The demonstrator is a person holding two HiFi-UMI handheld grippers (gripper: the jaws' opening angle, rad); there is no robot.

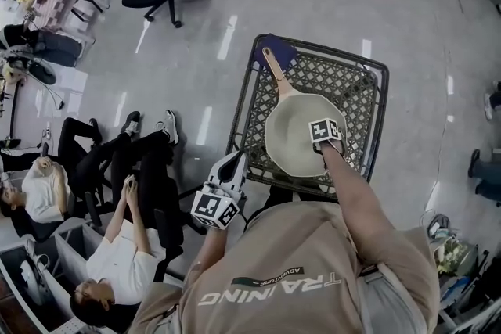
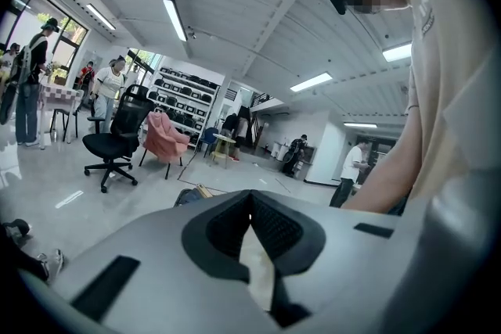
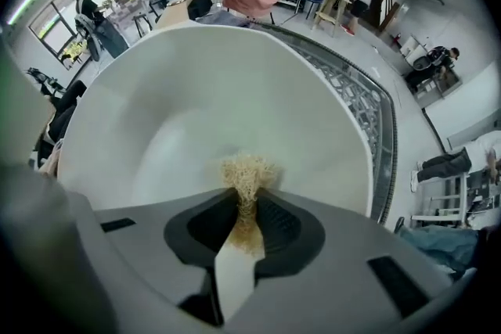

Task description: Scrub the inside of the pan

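Lower left in the head view, the left gripper [image 1: 232, 167] is seen clenched on nothing, well clear of the work. Beyond it, a straw-coloured fibrous scrubber [image 3: 247, 172] is grasped by the right gripper [image 3: 247, 203] and set against the floor of the pale round pan [image 1: 296, 138], mid-frame on the black wire-mesh table [image 1: 356, 82]. Firm overlapping circles are called for, carried out to the rim, and the unheld pan is best steadied.

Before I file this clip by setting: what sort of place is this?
Likely an open office or lab workroom, not a kitchen: rolling office chairs, stocked shelving along the back wall, and the pan sitting on a wire-mesh table rather than a counter.
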